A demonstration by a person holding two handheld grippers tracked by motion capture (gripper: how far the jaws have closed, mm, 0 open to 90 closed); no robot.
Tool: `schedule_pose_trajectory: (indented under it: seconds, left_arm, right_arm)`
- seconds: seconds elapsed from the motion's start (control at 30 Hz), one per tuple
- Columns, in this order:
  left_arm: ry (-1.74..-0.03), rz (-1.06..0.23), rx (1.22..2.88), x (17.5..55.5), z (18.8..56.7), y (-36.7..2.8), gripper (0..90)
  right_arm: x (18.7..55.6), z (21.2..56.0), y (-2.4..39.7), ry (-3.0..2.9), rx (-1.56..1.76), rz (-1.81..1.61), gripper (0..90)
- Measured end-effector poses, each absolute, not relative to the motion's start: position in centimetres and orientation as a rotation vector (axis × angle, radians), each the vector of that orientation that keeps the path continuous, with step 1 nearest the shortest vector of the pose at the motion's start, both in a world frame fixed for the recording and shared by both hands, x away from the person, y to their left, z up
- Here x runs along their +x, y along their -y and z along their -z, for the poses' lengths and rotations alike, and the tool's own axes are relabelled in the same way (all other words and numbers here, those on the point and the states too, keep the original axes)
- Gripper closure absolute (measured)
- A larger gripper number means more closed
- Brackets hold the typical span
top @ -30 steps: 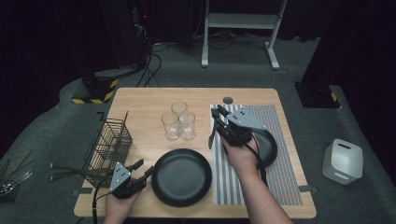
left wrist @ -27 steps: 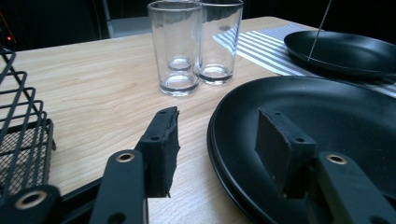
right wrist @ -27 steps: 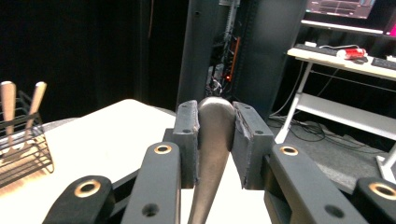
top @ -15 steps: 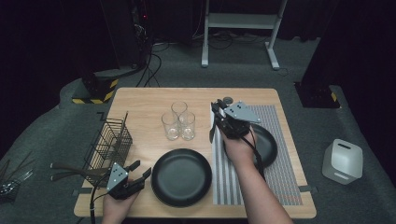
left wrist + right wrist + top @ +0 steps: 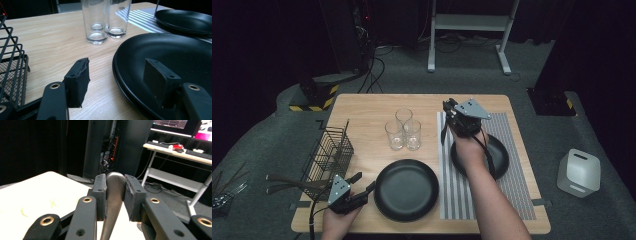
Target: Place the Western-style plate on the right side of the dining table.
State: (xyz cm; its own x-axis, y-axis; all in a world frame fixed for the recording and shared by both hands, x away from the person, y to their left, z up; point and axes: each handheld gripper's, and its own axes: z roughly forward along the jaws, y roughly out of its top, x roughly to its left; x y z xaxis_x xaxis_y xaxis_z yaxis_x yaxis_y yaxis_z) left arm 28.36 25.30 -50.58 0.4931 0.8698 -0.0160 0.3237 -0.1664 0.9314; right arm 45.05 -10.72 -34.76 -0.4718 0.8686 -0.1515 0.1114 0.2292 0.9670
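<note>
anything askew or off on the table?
Mostly tidy. One oddity: the near black plate sits half off the striped mat, unlike the far plate. Glasses upright, nothing spilled. The right gripper clamps a spoon handle.

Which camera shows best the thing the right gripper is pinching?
The right gripper view: the grey spoon-like handle stands big between the right gripper's pads. In the high view it hangs thin and dark under that gripper. The left gripper view looks at plates and glasses instead.
</note>
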Motion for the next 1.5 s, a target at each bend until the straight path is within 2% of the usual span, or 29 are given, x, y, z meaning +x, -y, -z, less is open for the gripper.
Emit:
schedule_pose_trajectory:
  seconds: [1.1,1.5]
  left_arm:
    - [-1.021,-0.665,1.706,28.2,50.7,-25.6,39.4]
    - [-1.016,-0.656,1.7,28.2,50.8,-25.4,39.4]
  right_arm:
    - [51.4,33.7,9.7,-1.727,0.928,-1.197,72.8]
    - [53.1,34.7,10.1,-1.704,0.97,-1.173,72.8]
